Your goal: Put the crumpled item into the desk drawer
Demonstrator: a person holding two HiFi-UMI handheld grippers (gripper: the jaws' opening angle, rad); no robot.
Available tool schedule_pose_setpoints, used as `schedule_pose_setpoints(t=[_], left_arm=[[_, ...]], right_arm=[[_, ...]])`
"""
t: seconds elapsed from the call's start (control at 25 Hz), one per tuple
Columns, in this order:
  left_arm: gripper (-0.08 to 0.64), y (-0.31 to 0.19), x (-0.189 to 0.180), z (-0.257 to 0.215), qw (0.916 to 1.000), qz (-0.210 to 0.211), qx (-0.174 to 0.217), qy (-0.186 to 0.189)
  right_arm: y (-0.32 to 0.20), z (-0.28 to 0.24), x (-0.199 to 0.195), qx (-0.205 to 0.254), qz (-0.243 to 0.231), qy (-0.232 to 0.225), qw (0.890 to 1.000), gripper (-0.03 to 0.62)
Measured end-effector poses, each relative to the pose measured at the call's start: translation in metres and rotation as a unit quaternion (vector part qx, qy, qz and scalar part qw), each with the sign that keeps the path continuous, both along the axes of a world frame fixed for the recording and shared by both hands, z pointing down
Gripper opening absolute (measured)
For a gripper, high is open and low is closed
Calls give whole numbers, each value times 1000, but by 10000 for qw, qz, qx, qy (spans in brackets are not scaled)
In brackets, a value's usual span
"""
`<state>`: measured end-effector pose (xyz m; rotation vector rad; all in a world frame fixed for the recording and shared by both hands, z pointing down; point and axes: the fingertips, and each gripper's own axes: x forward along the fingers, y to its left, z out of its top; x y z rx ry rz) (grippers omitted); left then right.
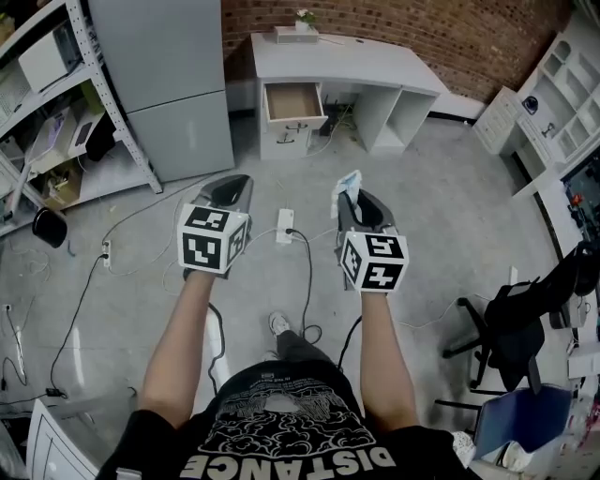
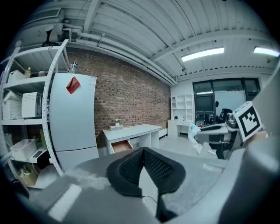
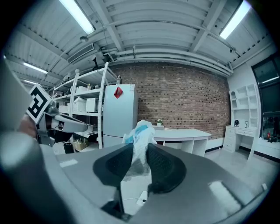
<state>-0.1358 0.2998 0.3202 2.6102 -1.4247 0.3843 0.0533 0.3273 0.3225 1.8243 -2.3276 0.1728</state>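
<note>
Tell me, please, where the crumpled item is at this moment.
The crumpled item is pinched in the right tongs, poking out past their tips. In the head view it sits right of centre, well short of the desk and its open drawer.

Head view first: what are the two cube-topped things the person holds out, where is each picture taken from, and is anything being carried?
There is no robot here. A person holds a two-jaw tool in each hand, and the marker cubes are part of those tools. The head view comes from a camera on the person's head, looking steeply down. Each gripper view comes from a camera riding on that tool, looking along its jaws.

The left hand-held gripper is shut with nothing in it. The right hand-held gripper is shut on a crumpled item, white and blue.

Ahead, against the brick wall, stands a white desk with its drawer pulled open. On the floor lie cables and a white power strip.
</note>
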Motion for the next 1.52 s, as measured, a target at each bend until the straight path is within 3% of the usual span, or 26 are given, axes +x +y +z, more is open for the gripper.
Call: schedule_pose_setpoints(t=[0.44, 1.52], left_arm=[[0, -44, -2, 10, 9999, -114, -33, -96], [-1, -257, 71, 18, 9988, -260, -304, -268]], right_arm=[[-49, 19, -5, -85, -144, -84, 9998, 104], [-270, 27, 67, -313, -423, -109, 9986, 105]])
